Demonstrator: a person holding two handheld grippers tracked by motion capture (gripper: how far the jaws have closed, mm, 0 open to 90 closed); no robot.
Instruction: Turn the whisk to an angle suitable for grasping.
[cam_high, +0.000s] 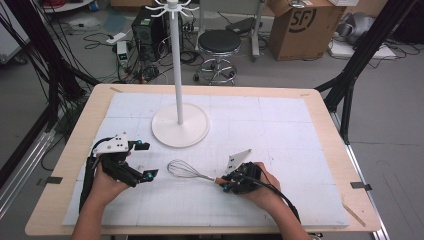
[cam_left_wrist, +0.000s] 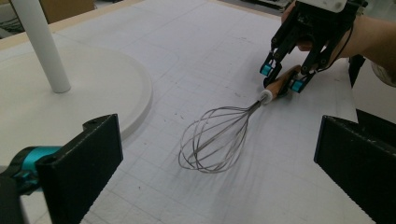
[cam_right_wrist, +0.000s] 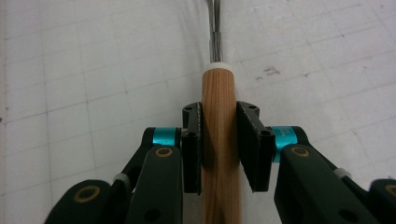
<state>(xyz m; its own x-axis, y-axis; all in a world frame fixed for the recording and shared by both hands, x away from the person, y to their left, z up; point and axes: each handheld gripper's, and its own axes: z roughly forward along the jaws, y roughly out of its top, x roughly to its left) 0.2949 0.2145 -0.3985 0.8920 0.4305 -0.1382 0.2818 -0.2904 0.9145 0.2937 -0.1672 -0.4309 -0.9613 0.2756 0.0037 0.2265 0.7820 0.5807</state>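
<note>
Whisk lies on white mat, wire head toward left, near stand. Right gripper clamps its wooden handle, pads on both sides. Left gripper wide, holds nothing, just beside wire head
</note>
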